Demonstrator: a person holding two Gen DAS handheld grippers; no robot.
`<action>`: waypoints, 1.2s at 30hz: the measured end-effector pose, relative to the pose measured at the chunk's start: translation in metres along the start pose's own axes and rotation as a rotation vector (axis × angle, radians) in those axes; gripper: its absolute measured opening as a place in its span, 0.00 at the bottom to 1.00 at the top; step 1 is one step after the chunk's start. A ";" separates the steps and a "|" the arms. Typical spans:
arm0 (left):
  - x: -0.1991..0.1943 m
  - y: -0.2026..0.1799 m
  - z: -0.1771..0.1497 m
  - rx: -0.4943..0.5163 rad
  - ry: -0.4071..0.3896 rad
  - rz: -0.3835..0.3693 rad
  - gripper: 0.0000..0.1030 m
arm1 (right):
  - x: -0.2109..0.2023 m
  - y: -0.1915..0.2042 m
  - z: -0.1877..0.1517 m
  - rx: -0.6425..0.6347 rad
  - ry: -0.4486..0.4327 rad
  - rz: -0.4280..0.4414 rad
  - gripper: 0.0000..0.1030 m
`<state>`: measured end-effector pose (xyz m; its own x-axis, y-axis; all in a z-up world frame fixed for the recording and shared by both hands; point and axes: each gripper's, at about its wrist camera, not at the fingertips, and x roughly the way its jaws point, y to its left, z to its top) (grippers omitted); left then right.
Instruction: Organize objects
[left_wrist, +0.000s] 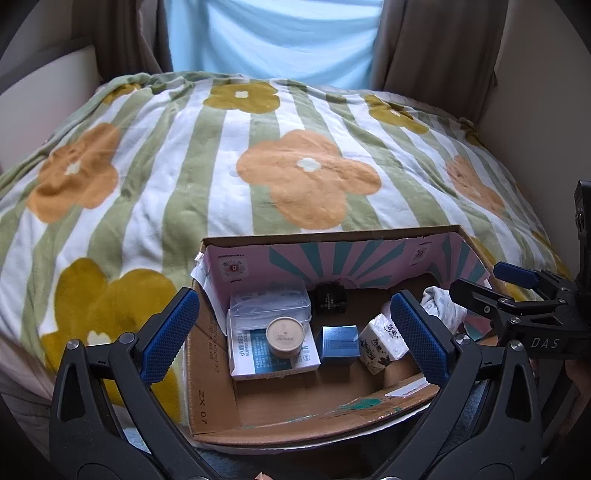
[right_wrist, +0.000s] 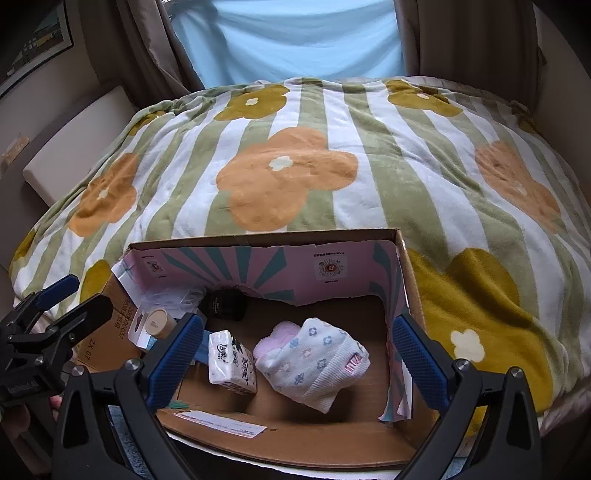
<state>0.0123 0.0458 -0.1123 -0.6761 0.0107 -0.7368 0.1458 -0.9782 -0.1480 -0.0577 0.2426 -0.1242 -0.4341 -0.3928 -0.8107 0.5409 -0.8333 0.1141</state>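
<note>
Hovering wide and empty, both claws, left claw and right claw, overlook the cardboard box holding the folded cloth.

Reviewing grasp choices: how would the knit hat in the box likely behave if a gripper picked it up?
The knit hat looks soft and crumpled, so it would probably sag and drape rather than hold shape. It seems light for its bulk. Its ribbed fabric likely grips the textured pads without slipping.

My grippers' pads were blue on black frames. The blanket wore green and white stripes with orange and mustard flowers. The brown cardboard box was pink and teal inside. The knit hat was white with small pastel flowers.
</note>
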 end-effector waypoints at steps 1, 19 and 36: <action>-0.001 -0.001 0.000 0.002 -0.002 0.001 1.00 | -0.001 0.001 0.001 -0.003 -0.001 -0.003 0.99; -0.088 -0.003 0.085 0.009 -0.155 0.054 1.00 | -0.085 0.025 0.056 -0.043 -0.117 -0.060 0.99; -0.093 -0.004 0.108 0.013 -0.192 0.049 1.00 | -0.102 0.026 0.087 -0.030 -0.200 -0.097 0.99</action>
<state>-0.0032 0.0267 0.0280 -0.7939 -0.0759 -0.6033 0.1739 -0.9791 -0.1057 -0.0616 0.2270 0.0113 -0.6175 -0.3832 -0.6869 0.5096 -0.8601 0.0216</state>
